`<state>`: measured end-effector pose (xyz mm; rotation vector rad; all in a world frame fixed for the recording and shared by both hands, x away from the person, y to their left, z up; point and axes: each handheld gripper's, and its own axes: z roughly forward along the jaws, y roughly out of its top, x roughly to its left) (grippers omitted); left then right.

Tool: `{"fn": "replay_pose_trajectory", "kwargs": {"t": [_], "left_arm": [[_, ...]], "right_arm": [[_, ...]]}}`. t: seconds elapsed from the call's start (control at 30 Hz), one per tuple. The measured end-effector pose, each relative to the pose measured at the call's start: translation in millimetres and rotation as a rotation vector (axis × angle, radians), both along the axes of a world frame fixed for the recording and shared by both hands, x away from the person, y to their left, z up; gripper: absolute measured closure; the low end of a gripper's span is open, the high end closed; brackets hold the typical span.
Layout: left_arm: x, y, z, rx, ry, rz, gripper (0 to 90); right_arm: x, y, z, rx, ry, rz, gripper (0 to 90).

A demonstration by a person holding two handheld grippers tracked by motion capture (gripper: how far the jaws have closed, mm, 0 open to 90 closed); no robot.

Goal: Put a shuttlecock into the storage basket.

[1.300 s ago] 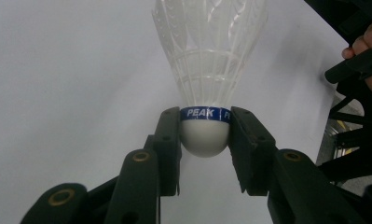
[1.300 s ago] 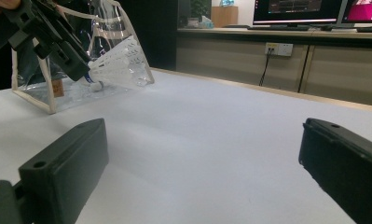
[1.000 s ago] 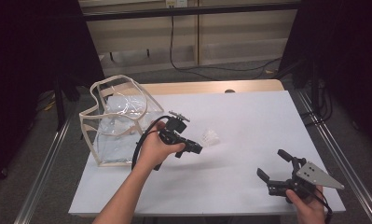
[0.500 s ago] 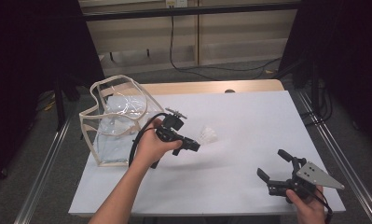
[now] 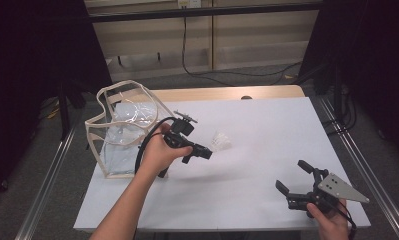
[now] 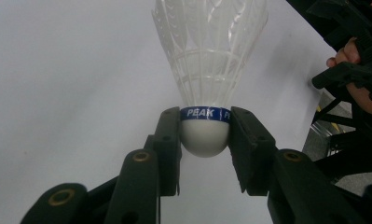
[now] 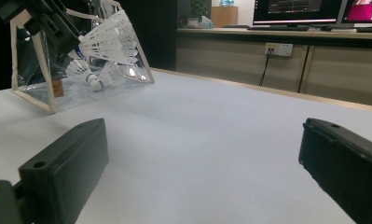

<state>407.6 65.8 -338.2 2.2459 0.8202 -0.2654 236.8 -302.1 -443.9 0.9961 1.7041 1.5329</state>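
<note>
Black grippers (image 5: 199, 152), grey three-cornered plate (image 5: 343, 187)

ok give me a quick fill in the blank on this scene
1. The left hand-held gripper is shut on a ____.
2. The band on the shuttlecock reads ____.
3. The right hand-held gripper has its jaws ____.
4. The clear bag stands at the table's ____ side in the high view.

Missing: shuttlecock; PEAK; open; left

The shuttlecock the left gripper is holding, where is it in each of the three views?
High view: shuttlecock mid-table, at the left gripper tip.
Left gripper view: top centre, cork clamped between the jaws.
Right gripper view: upper left, before the clear bag.
Shared landmark: the white table.
</note>
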Motion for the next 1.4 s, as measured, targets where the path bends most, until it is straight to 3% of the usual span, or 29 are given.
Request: {"fn": "replay_pose_trajectory", "kwargs": {"t": [0.1, 0.57, 1.4], "left_arm": [[1.6, 1.8, 3.2, 0.005, 0.002, -0.012, 65.4], [4.8, 6.9, 17.7, -0.012, 0.004, 0.023, 65.4], [9.2, 18.7, 34.2, 0.009, -0.004, 0.025, 65.4]], "right_arm": [[0.0, 0.1, 0.0, -0.001, -0.001, 0.001, 1.4], [0.3, 0.0, -0.1, -0.003, -0.001, 0.001, 1.4], [0.2, 0.4, -0.1, -0.001, 0.001, 0.001, 1.4]]}}
